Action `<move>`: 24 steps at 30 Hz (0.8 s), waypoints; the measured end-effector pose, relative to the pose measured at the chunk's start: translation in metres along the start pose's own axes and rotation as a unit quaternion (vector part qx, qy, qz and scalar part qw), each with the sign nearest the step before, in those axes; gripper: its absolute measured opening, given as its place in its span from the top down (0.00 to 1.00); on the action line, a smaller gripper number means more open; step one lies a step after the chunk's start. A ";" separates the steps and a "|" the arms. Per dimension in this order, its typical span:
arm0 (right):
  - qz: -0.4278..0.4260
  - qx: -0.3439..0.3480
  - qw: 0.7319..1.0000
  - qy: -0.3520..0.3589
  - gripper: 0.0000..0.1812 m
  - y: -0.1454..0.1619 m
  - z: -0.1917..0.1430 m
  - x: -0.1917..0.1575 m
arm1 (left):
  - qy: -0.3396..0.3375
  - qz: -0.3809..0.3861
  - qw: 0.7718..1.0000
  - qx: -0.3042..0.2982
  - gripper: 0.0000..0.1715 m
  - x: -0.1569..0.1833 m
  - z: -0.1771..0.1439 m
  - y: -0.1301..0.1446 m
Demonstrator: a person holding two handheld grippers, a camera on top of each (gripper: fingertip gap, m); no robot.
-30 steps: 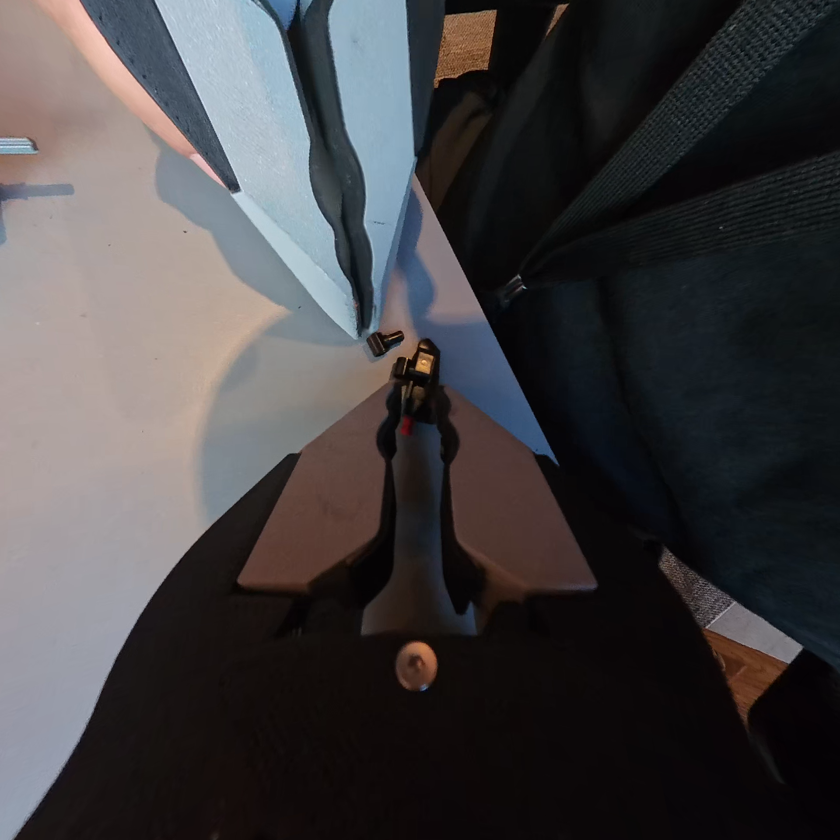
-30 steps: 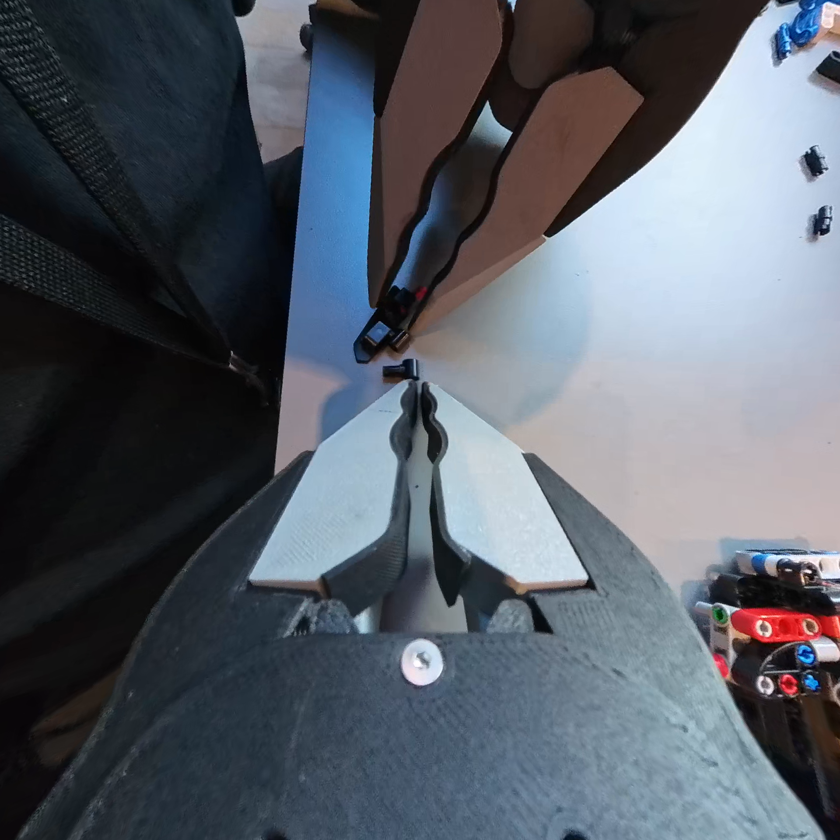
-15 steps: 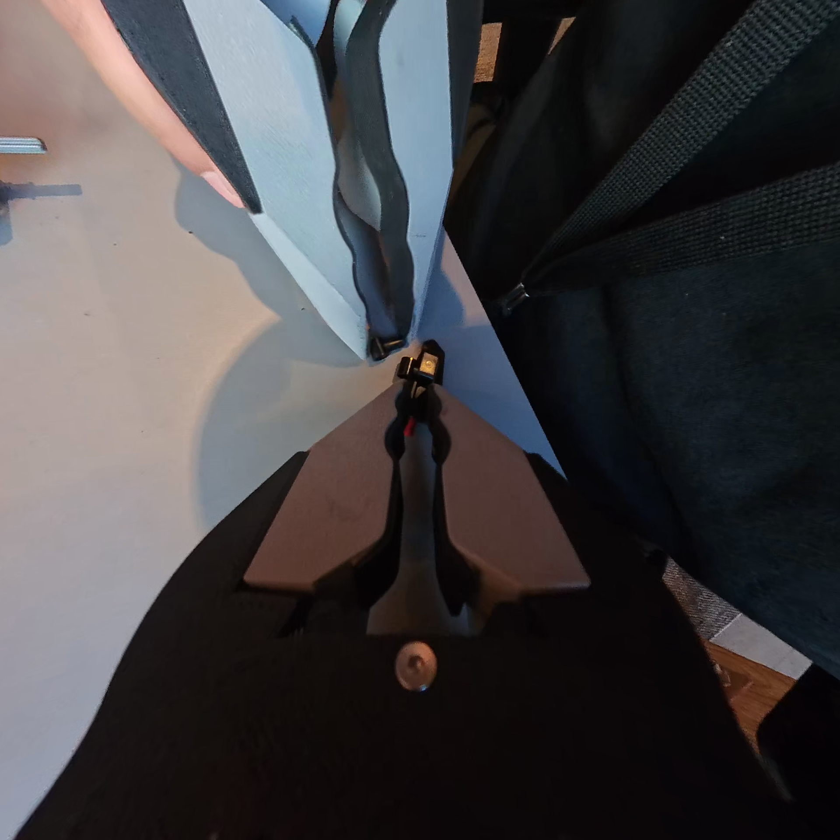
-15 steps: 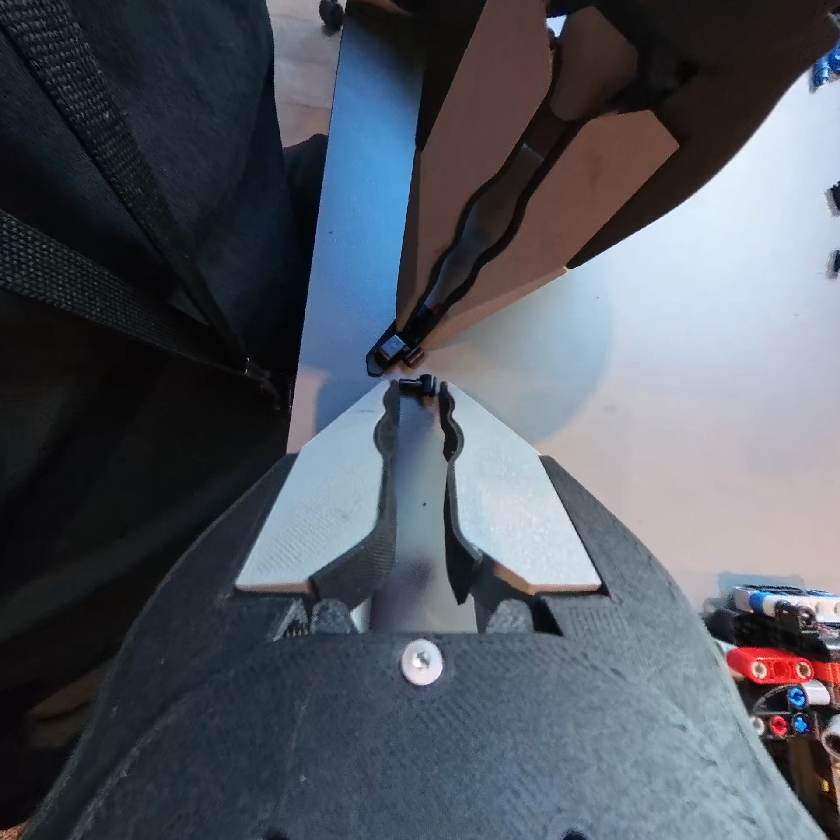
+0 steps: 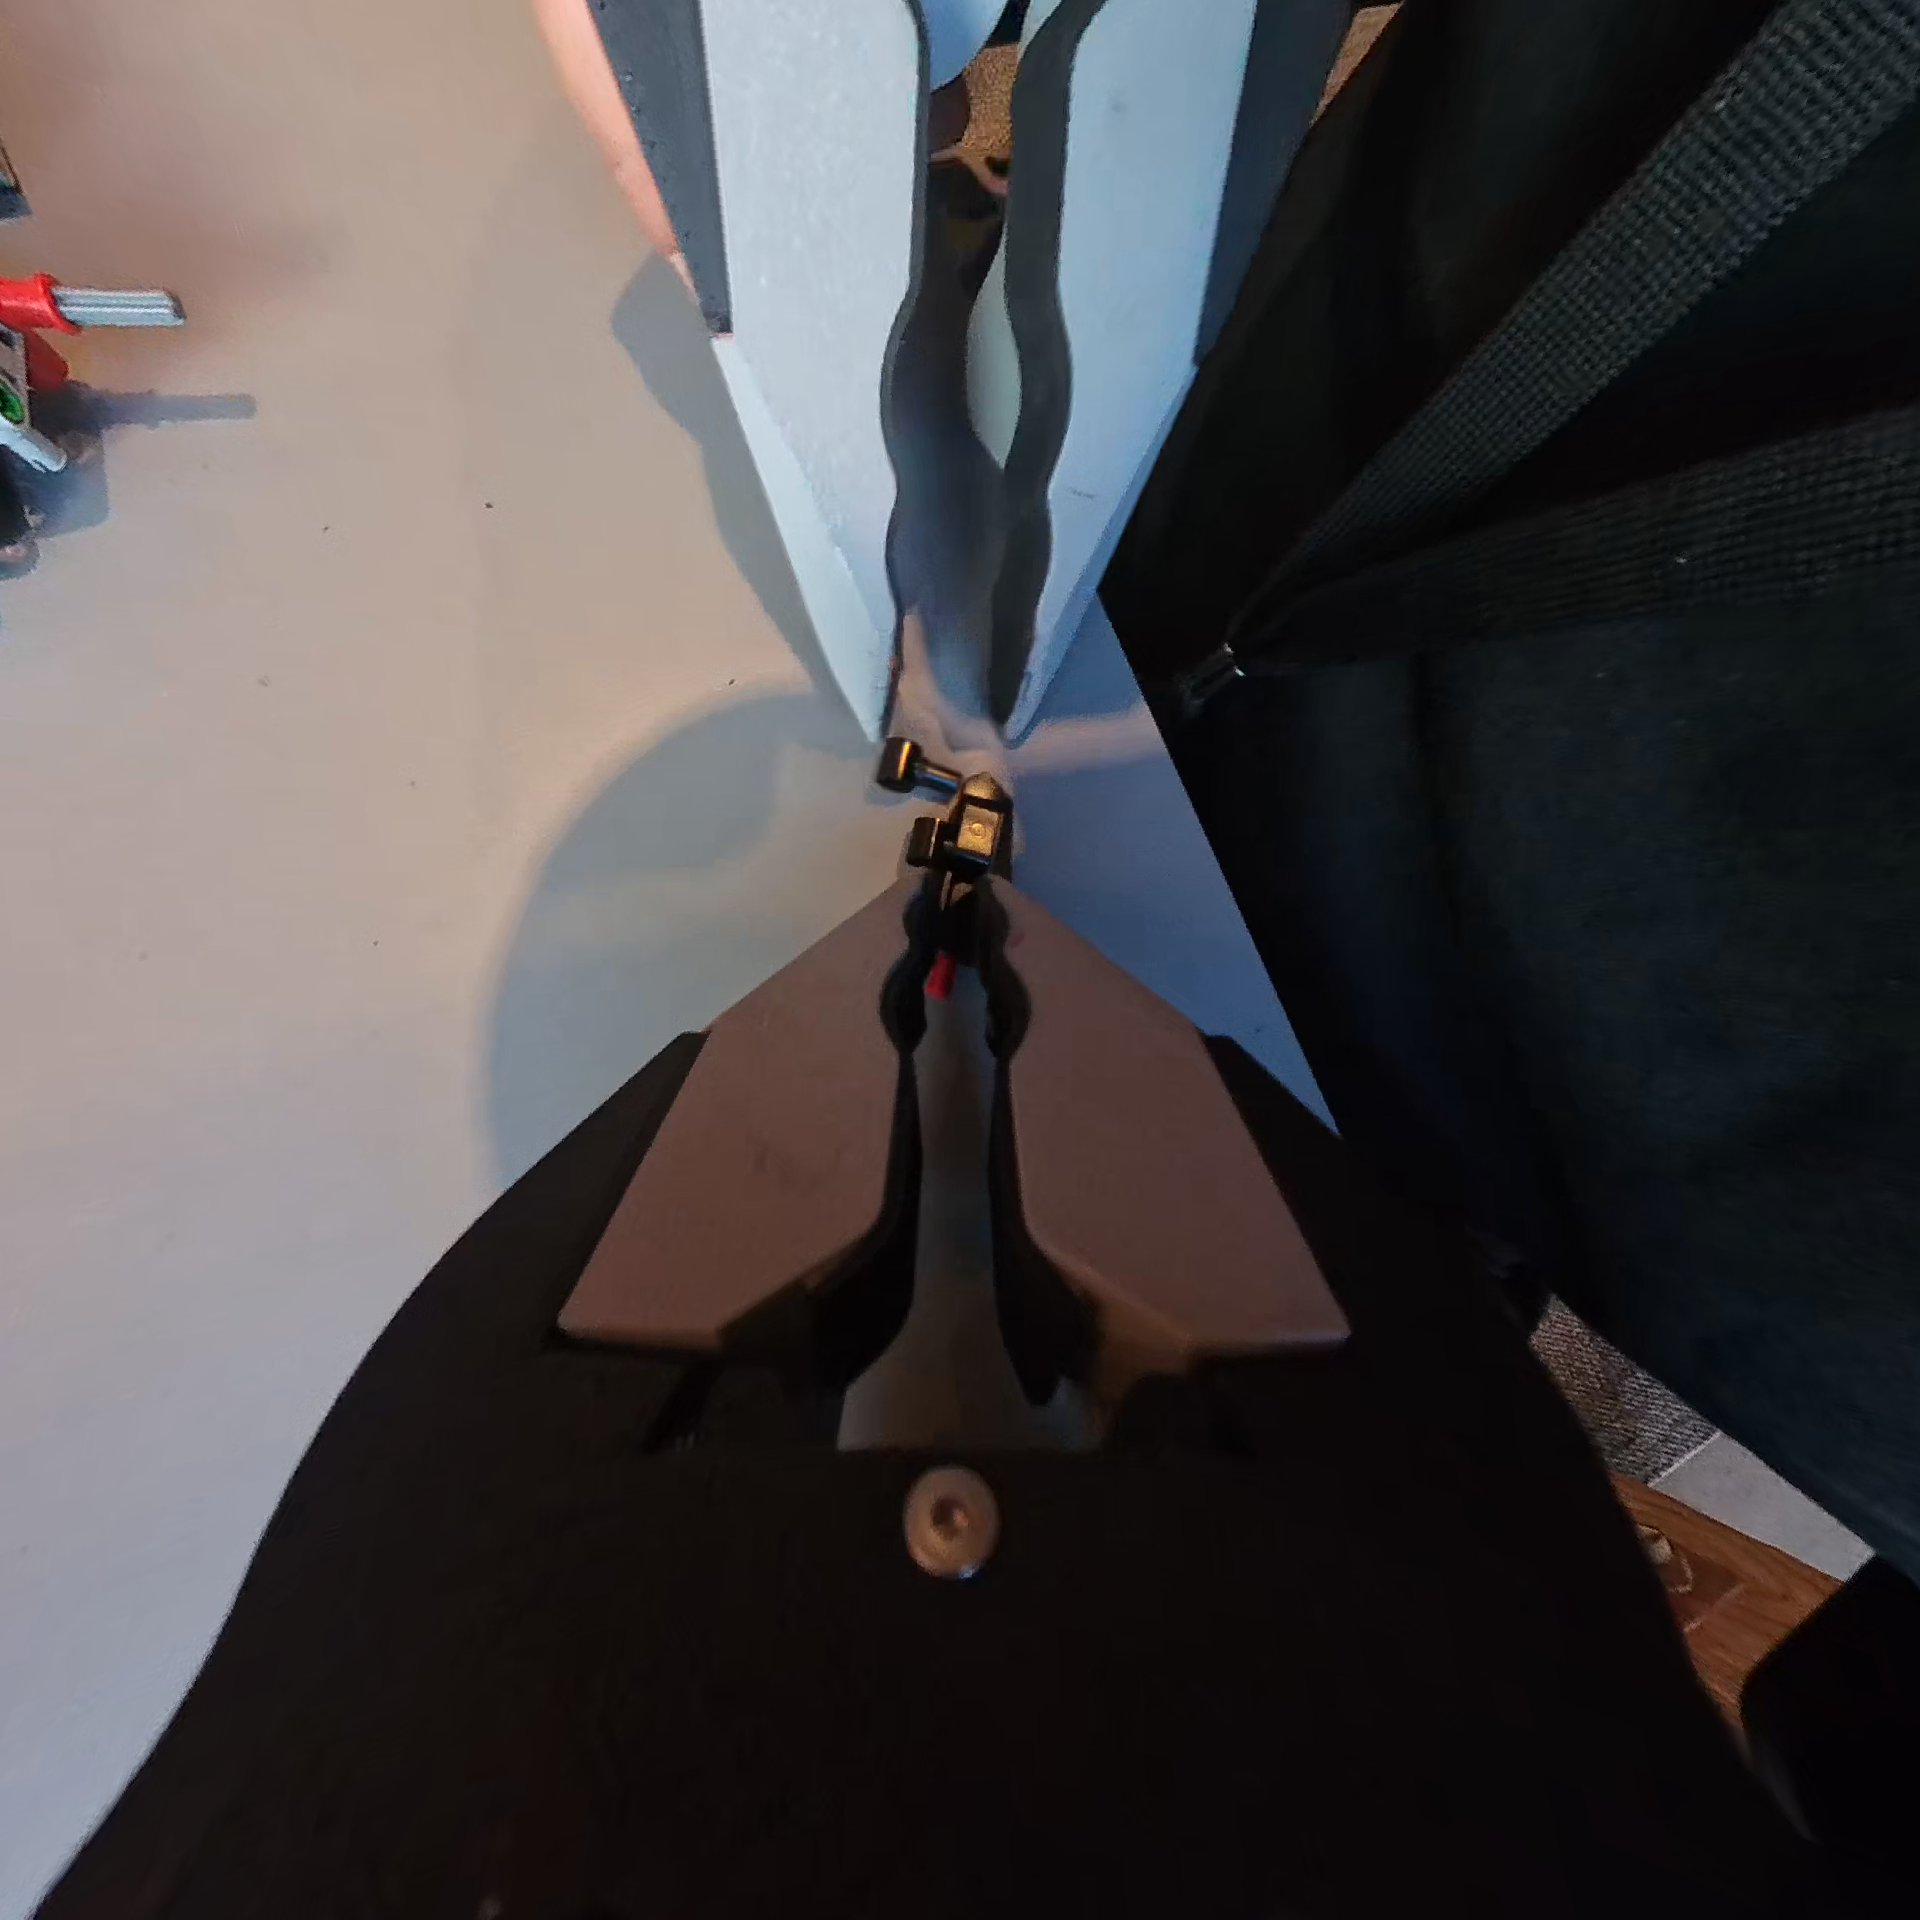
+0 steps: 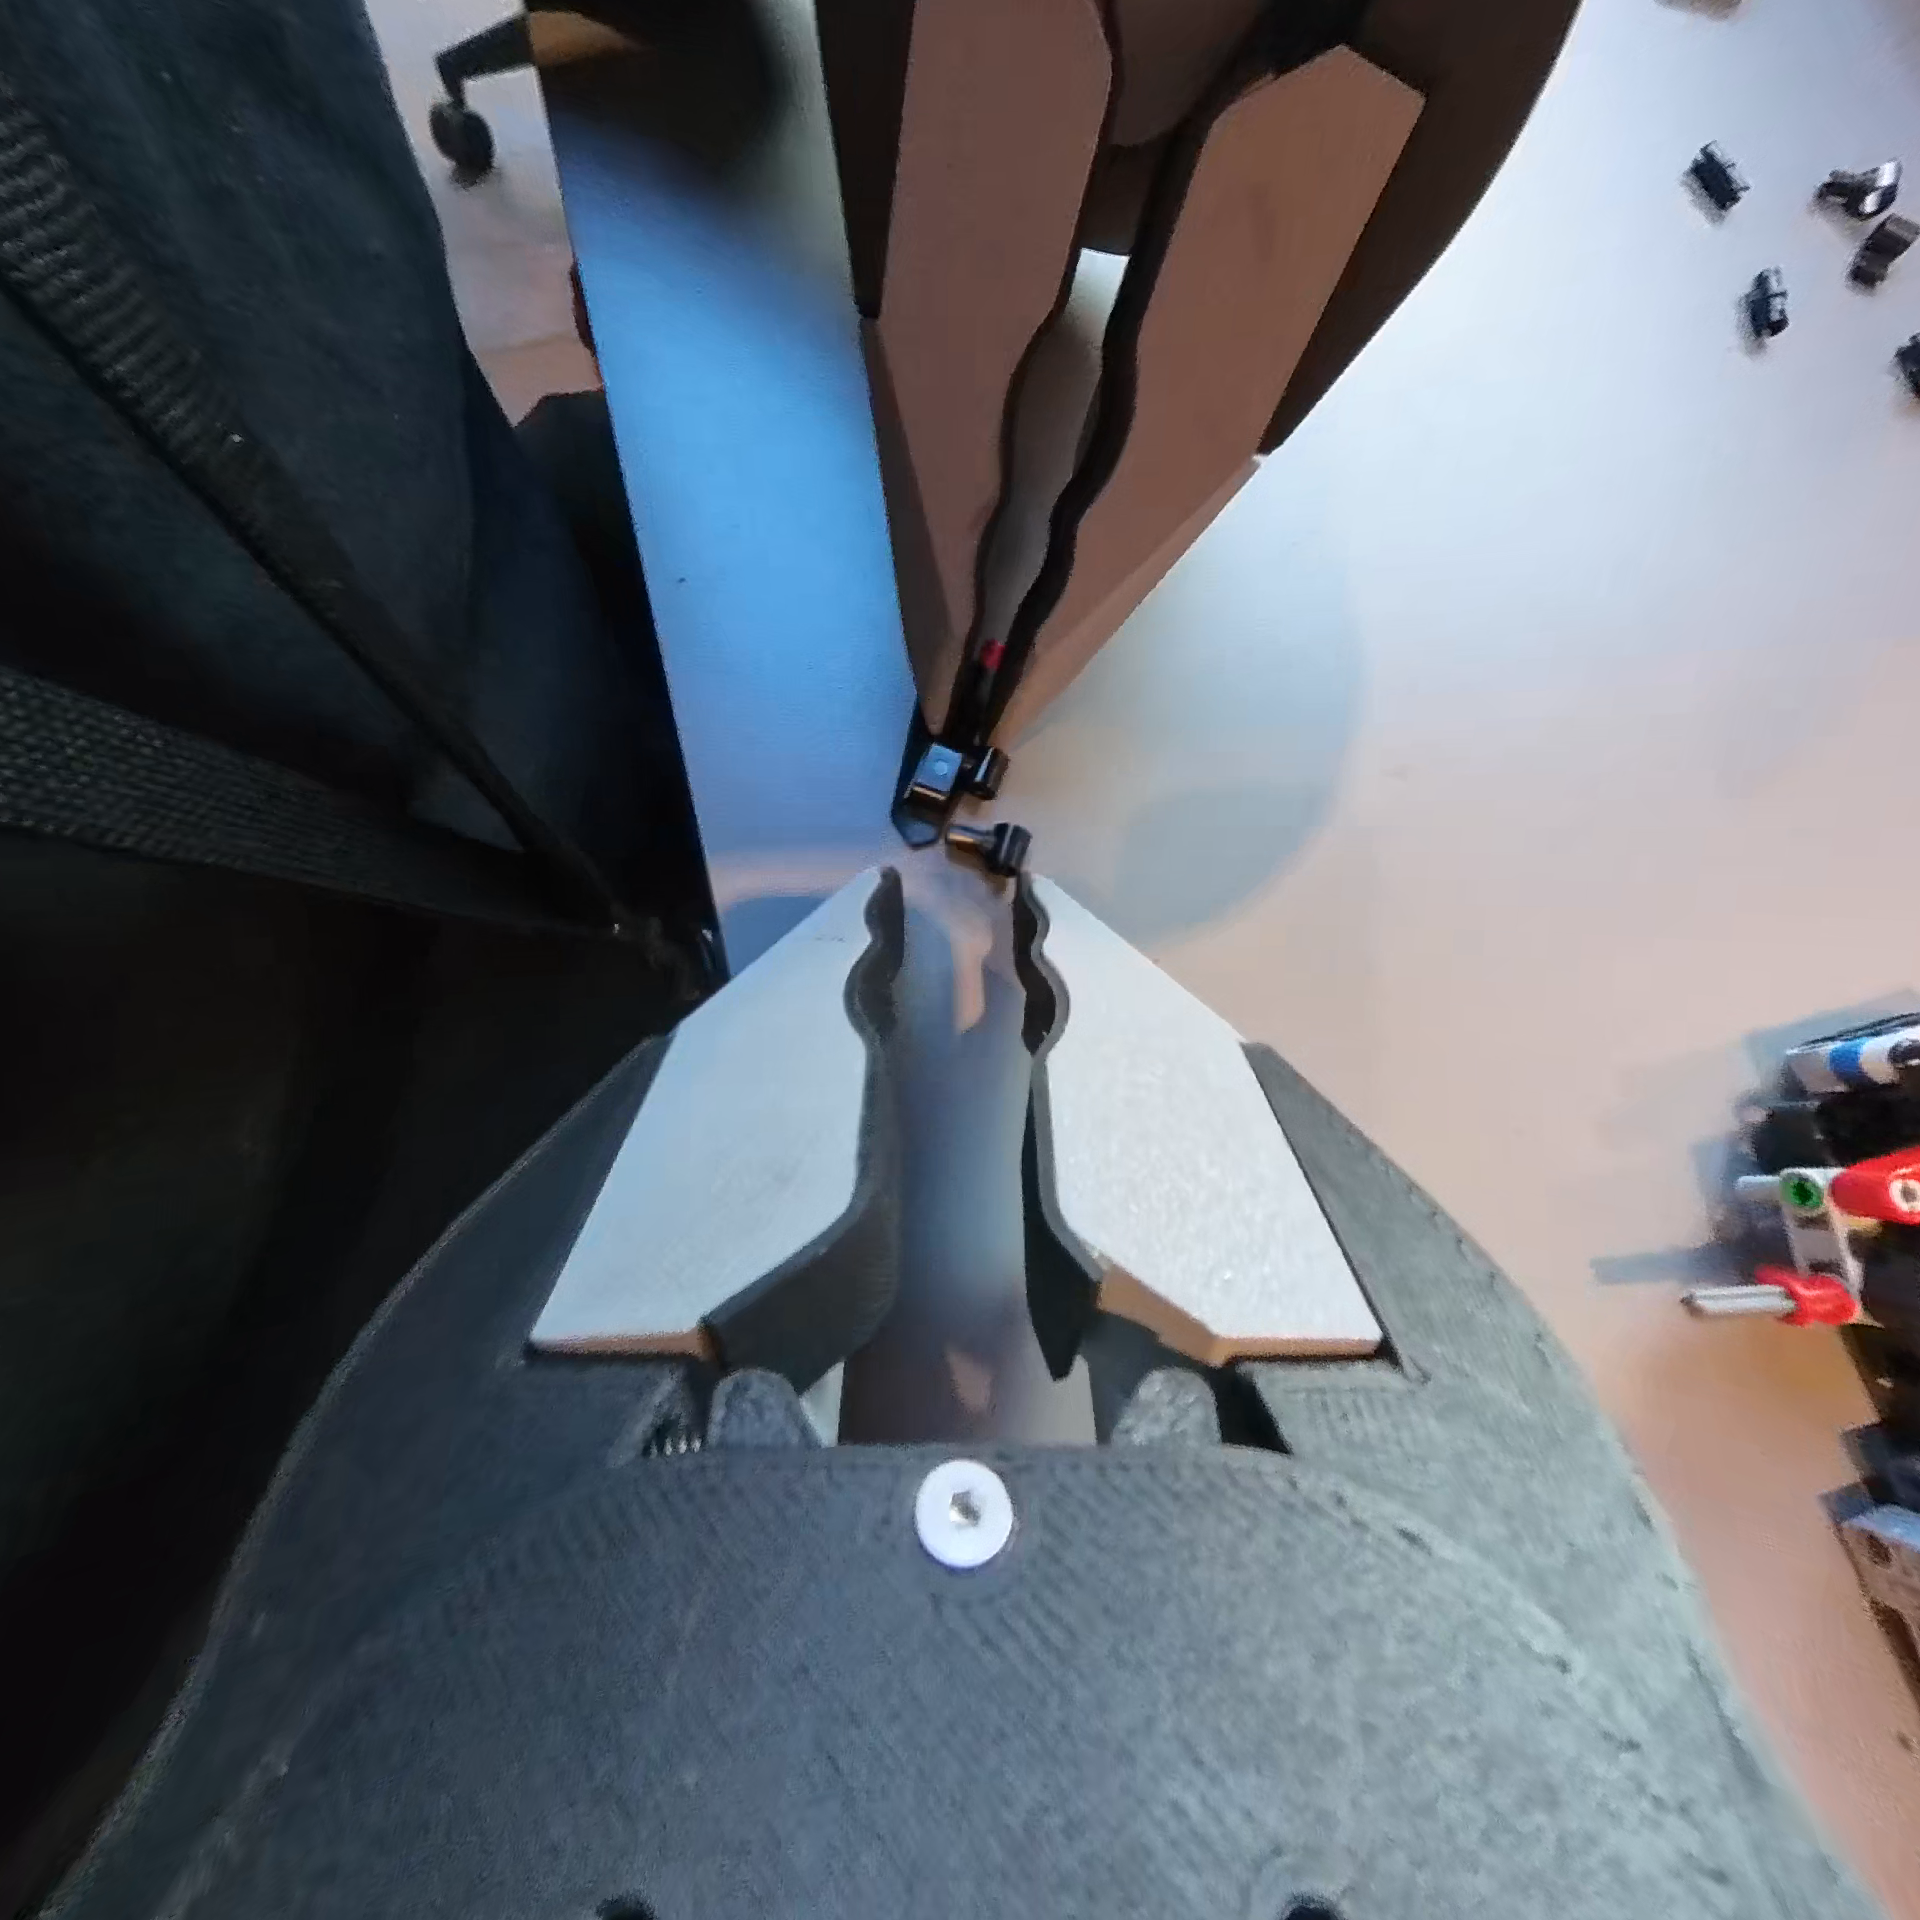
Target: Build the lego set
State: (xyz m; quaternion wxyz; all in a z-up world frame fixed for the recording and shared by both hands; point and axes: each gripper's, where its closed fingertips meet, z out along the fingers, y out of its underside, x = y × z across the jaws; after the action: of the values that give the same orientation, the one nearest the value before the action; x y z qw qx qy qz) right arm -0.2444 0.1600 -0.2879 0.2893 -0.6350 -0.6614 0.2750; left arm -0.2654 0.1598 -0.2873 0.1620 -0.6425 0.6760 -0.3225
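left hand-held gripper (image 5: 951, 894): clamped on small black connector piece (image 5: 971, 831) | right hand-held gripper (image 6: 956, 883): fingers apart, empty | black pin (image 6: 987, 834): lying on surface (image 6: 1455, 727) between both tips | progress: pin unjoined; partly built model (image 6: 1849, 1226) at far edge, loose parts (image 6: 1766, 301) remaining

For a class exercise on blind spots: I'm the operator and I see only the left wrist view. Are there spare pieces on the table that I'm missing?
Observer: Yes. The right wrist view shows several small loose black parts lying on the table, beyond the left gripper, which is shut on a black piece.
Operator: I see just a red bit of the partly built model. What else is on it?
Observer: It also carries blue and green parts, and it sits to the right of the open right gripper.
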 end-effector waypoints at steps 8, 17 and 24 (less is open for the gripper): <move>-0.016 -0.003 1.000 0.001 0.90 -0.001 -0.005 0.010 | -0.003 0.002 1.000 0.004 0.98 0.000 0.000 0.000; -0.163 -0.013 0.983 -0.077 0.94 -0.006 0.001 0.012 | 0.017 0.033 0.998 0.044 0.98 0.002 0.001 -0.002; -0.185 -0.015 0.977 -0.102 0.96 -0.003 0.004 0.007 | 0.017 0.039 0.998 0.037 0.98 0.002 0.002 -0.003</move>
State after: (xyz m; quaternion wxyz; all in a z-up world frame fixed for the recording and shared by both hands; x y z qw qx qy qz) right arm -0.2499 0.1670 -0.2880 0.2564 -0.4748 -0.7973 0.2703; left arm -0.2622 0.1572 -0.2867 0.1865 -0.6037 0.6905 -0.3521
